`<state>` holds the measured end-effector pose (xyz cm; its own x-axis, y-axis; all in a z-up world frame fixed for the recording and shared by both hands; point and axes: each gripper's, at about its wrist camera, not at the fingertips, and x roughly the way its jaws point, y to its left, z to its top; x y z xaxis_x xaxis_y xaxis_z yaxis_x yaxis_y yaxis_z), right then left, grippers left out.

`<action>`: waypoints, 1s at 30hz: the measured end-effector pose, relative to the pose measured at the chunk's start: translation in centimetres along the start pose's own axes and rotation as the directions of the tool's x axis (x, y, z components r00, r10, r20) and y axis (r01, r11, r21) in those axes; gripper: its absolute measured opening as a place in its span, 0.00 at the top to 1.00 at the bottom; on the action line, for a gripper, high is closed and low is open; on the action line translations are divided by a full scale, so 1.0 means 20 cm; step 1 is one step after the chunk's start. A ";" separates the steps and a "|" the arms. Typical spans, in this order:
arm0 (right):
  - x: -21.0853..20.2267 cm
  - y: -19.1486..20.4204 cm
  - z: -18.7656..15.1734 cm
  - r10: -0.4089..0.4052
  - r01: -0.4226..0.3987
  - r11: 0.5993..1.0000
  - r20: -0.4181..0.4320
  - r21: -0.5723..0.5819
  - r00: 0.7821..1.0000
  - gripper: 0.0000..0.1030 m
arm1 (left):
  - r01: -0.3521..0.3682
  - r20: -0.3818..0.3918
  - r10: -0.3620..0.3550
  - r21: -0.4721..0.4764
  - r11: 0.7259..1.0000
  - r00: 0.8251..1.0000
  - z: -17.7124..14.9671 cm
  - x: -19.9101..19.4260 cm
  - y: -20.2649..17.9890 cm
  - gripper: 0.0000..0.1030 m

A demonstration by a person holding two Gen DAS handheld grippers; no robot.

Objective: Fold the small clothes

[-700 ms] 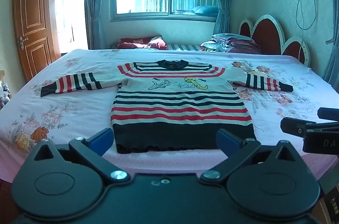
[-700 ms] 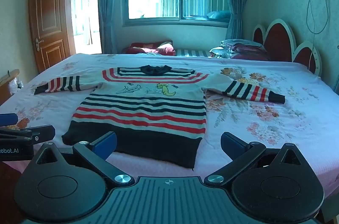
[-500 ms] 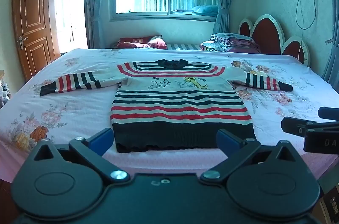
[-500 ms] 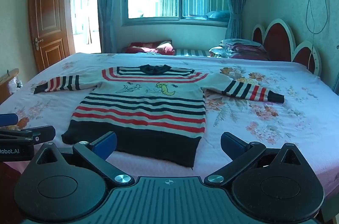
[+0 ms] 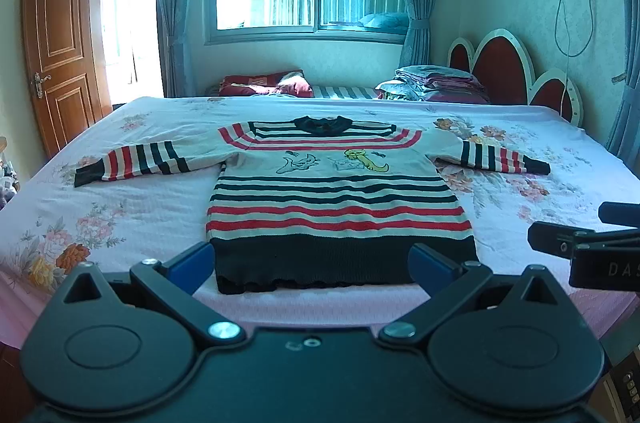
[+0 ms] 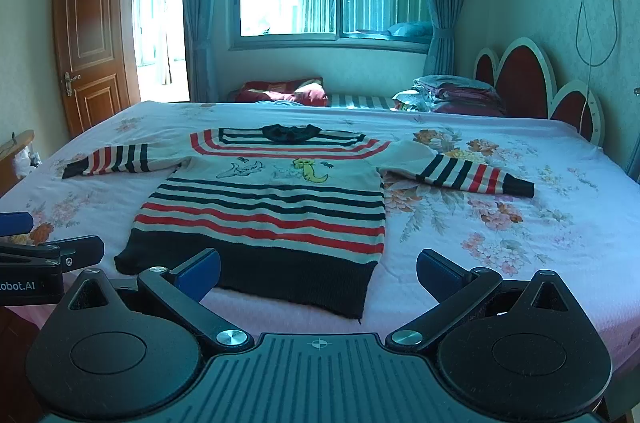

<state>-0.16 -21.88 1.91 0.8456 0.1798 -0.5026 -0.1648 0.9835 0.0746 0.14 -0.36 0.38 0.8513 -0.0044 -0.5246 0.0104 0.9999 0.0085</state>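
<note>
A small striped sweater (image 5: 336, 199) lies flat and face up on the bed, both sleeves spread out, dark hem toward me; it also shows in the right wrist view (image 6: 272, 207). My left gripper (image 5: 312, 265) is open and empty, held just short of the hem's middle. My right gripper (image 6: 318, 273) is open and empty, held before the hem's right corner. Each gripper shows at the edge of the other's view: the right one (image 5: 580, 247) and the left one (image 6: 52, 255).
The bed has a pink floral sheet (image 5: 120, 207). Folded bedding (image 5: 432, 85) and a red pillow (image 5: 264, 85) lie at the far side. A red headboard (image 5: 516, 71) stands at the right, a wooden door (image 5: 60, 47) at the left.
Both grippers have drifted very slightly; the sweater has not moved and both stay open.
</note>
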 end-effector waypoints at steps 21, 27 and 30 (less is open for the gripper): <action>0.00 0.00 0.00 -0.001 0.001 1.000 0.005 0.003 1.000 0.00 | -0.007 0.001 0.007 -0.001 1.000 1.000 0.00 0.00 0.00 0.00; -0.01 0.00 0.00 -0.001 0.001 1.000 0.005 0.002 1.000 0.00 | -0.008 0.001 0.008 -0.001 1.000 1.000 0.00 -0.01 0.01 0.00; -0.01 0.00 -0.01 -0.001 0.001 1.000 0.004 0.003 1.000 0.00 | -0.010 0.000 0.010 -0.002 1.000 1.000 0.01 -0.01 0.00 0.00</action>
<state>-0.36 -21.83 1.91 0.8477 0.1794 -0.4993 -0.1627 0.9837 0.0772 0.05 -0.35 0.56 0.8515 0.0056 -0.5243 0.0009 0.9999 0.0122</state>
